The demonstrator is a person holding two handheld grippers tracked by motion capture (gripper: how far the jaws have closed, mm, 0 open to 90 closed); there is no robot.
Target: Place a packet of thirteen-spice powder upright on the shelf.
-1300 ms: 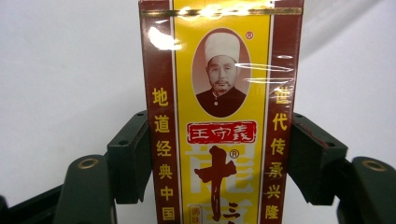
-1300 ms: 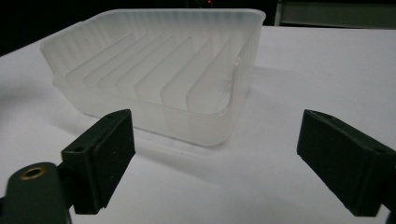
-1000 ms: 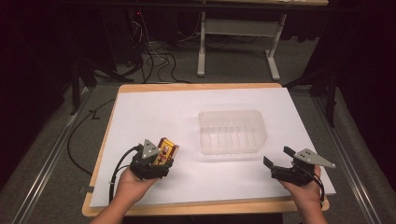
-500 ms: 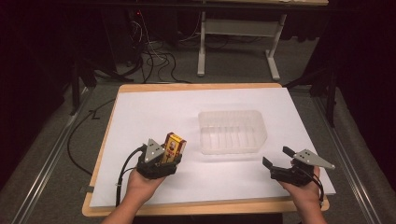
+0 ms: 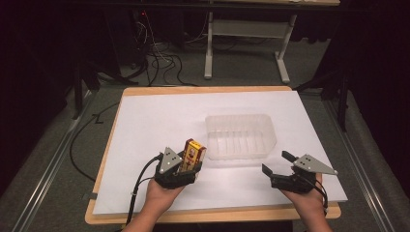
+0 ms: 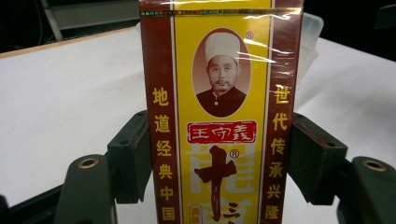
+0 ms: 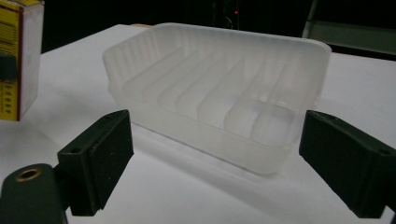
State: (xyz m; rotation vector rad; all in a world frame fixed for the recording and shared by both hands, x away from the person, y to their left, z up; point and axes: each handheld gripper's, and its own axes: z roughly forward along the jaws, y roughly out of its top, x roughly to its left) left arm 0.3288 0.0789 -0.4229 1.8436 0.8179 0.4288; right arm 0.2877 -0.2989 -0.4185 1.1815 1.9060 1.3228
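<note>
A person sits at a table (image 5: 145, 104) covered with a white sheet, a two-jaw gripper in each hand. The left gripper (image 5: 186, 166) is clamped on a tall yellow and dark red box (image 5: 193, 153) — its jaws press flat against the two red side bands, as the left gripper view shows close up. The box (image 6: 219, 116) stands nearly upright, tilted a little away from the person, and bears a portrait in an oval above yellow Chinese lettering. It sits just left of a clear plastic tray (image 5: 241, 135), near the tray's front left corner; whether the box rests on the sheet cannot be told.

The right gripper (image 5: 282, 163) is held near the table's front right, its jaws spread wide with nothing between them — they have just been closing slightly. In the right gripper view the ribbed tray (image 7: 219, 93) lies ahead of the jaws, apart from them, with the box (image 7: 21, 60) at the left edge.
</note>
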